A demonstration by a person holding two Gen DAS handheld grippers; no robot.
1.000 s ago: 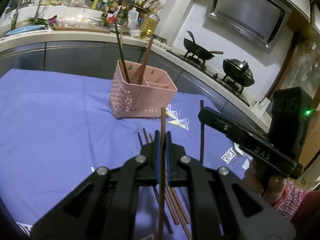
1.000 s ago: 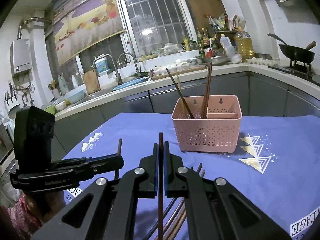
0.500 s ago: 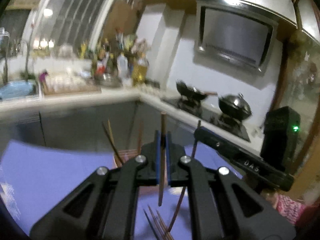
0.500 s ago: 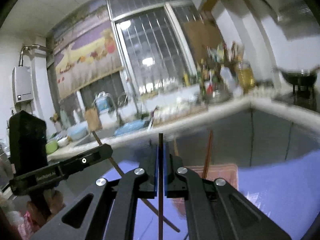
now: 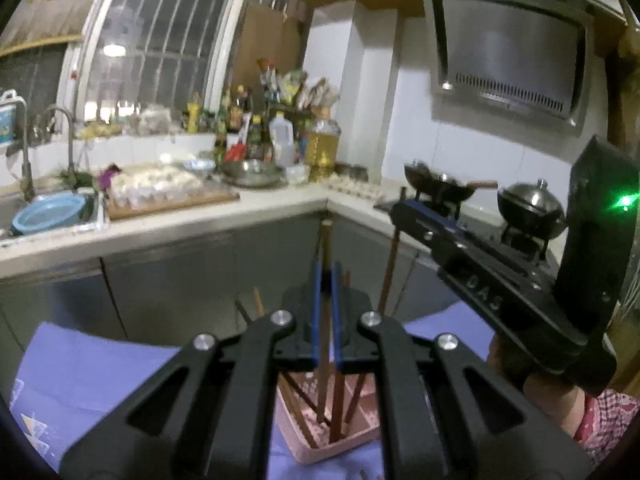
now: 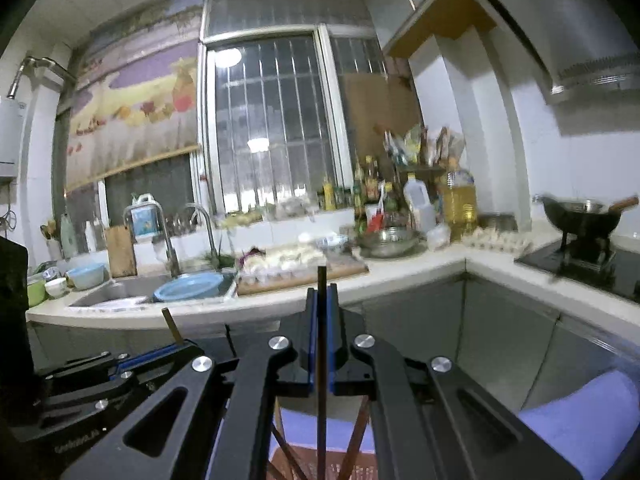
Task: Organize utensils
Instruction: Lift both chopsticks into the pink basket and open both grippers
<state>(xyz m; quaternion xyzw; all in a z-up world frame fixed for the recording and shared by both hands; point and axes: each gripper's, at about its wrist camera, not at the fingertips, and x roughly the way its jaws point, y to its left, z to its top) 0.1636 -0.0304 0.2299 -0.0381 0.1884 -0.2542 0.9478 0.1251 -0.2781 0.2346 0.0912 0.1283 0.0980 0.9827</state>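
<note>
My left gripper [image 5: 327, 280] is shut on a brown chopstick [image 5: 325, 312] held upright, its lower end inside the pink utensil basket [image 5: 360, 438] just below my fingers. Several chopsticks stand in that basket. My right gripper [image 6: 321, 304] is shut on a dark chopstick [image 6: 321, 400], also upright, above the same basket [image 6: 352, 468]. The right gripper also shows in the left wrist view [image 5: 404, 212], holding its chopstick [image 5: 390, 276] to the right of mine. The left gripper shows low at the left of the right wrist view [image 6: 176, 354].
The purple tablecloth [image 5: 100, 368] covers the table under the basket. Behind it runs a grey cabinet front and a counter with a sink [image 5: 48, 208], bottles [image 5: 320, 148] and a stove with a wok [image 5: 440, 184].
Both grippers have risen from near the table and moved forward over the pink basket, each keeping its chopstick. The left chopstick's lower end now sits inside the basket.
</note>
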